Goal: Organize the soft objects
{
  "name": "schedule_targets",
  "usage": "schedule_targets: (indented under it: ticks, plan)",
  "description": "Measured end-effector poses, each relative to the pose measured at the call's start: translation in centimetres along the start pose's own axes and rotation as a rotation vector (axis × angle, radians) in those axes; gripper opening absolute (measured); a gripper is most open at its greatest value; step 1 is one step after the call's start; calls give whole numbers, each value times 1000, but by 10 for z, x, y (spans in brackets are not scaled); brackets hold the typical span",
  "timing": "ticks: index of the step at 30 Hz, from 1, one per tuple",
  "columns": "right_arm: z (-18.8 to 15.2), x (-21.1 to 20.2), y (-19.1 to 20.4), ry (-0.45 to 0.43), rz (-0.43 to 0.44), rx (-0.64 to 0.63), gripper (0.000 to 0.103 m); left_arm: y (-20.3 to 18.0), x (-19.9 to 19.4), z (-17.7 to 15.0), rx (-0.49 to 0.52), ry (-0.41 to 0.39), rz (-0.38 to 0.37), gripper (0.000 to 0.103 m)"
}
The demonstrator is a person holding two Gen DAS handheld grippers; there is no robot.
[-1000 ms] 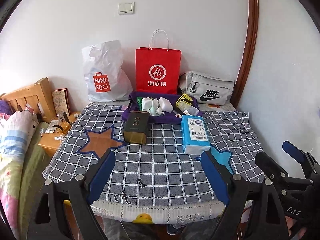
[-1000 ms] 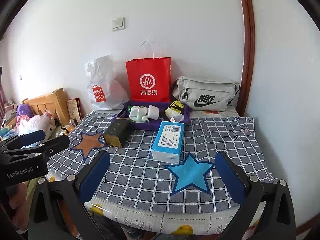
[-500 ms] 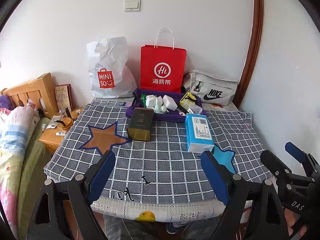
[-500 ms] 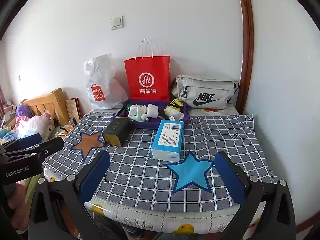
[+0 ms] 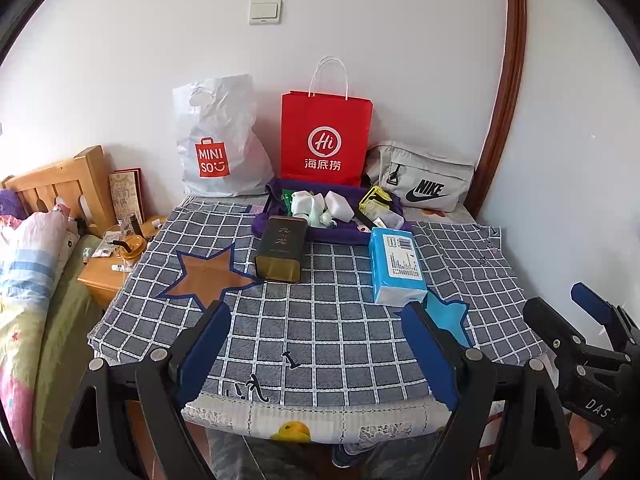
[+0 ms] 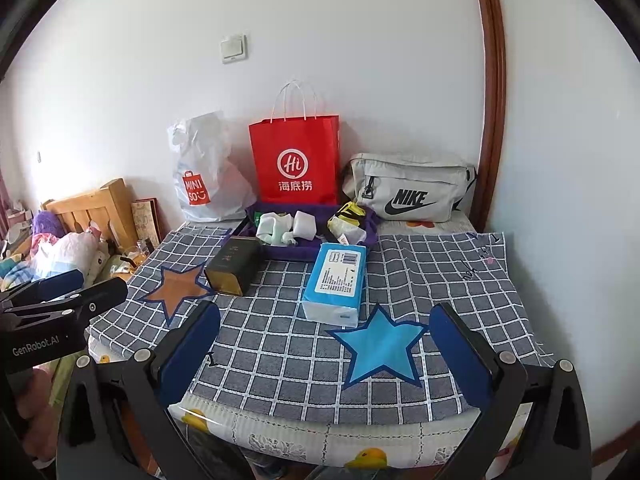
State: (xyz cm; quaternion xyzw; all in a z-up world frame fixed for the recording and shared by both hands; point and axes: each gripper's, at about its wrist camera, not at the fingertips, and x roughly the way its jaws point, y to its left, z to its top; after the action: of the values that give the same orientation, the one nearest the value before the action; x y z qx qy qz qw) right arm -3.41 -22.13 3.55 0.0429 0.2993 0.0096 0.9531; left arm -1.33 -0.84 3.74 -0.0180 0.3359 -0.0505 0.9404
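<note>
Tongs came nearest: the left tongs and the right tongs both hung spread wide at the near edge of the worktop, with nothing between their blue pads, above the checked cloth.

Beyond them lay two star patches, one blue star near the right of the near edge and one brown star toward the left edge. One blue tissue pack lay just behind the blue star, its near end touching or almost touching a star point. One dark tin lay on its side beside the brown star.

Further back, one purple tray sat at the far edge, holding several rolled white and pale green soft pieces and some yellow packets; I could not count them surely.

Against the wall stood one white plastic bag, one red paper bag and one grey waist bag.

As for the step, neither tool had hold of anything, so the scene would fit sorting about to proceed or a pause between items. Any pick among the soft pieces would call for a long forward reach and a gentle close.
</note>
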Motion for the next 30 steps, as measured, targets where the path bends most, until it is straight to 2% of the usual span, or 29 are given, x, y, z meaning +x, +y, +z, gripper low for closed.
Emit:
schedule_targets:
  ticks: [30]
  plan:
    - [2,-4,-6,-11,-4,13,103,-2,-4,-1,-2,-1,-10,87]
